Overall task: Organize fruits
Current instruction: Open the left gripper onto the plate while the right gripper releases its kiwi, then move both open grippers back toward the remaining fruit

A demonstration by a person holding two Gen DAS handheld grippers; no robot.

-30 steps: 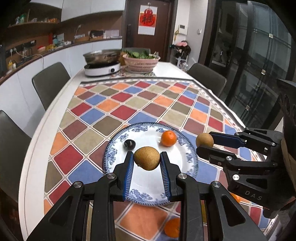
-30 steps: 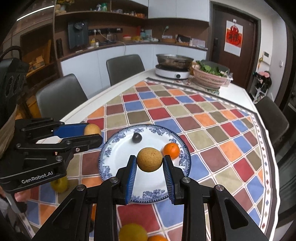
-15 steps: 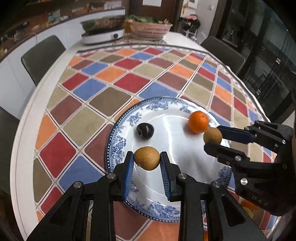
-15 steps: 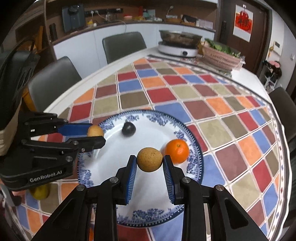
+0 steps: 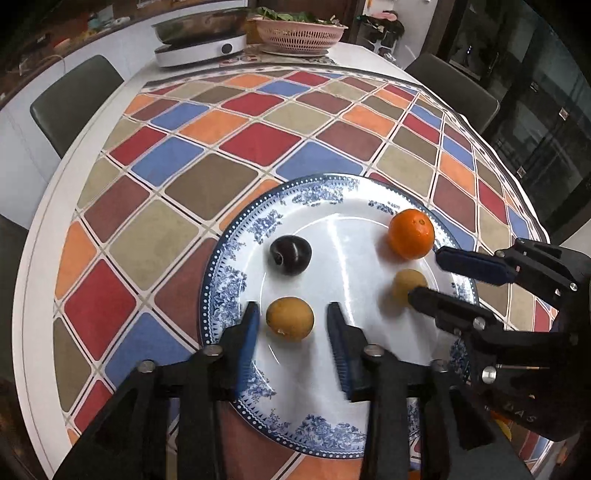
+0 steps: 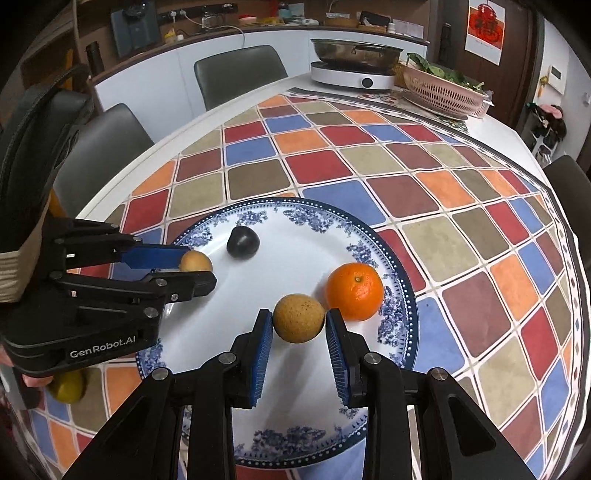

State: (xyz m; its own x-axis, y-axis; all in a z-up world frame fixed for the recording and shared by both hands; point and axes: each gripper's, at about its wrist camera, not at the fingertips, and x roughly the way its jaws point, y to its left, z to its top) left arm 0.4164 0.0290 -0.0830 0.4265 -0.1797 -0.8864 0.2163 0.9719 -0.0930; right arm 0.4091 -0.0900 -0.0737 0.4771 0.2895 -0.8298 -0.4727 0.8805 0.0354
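Note:
A blue-and-white plate (image 5: 221, 291) holds a dark plum (image 5: 290, 254) and an orange (image 5: 412, 233). My left gripper (image 5: 291, 314) points down at the plate. Its jaws are opening, with clear gaps on both sides of a round brown fruit (image 5: 290, 318) that rests on the plate between them. My right gripper (image 6: 298, 321) is low over the plate beside the orange (image 6: 355, 291). Its jaws are just starting to open, and the pads still touch the sides of a second brown fruit (image 6: 299, 318). The plum (image 6: 242, 242) lies further back.
A yellow-green fruit (image 6: 68, 384) lies on the chequered cloth under the left gripper's body. An electric hotpot (image 5: 201, 50) and a pink basket of greens (image 5: 297, 35) stand at the table's far end. Dark chairs (image 6: 240, 74) surround the table.
Both grippers came down onto the plate, each carrying a brown fruit. The left jaws have parted and its fruit now lies free on the plate. The right pads still hug theirs.

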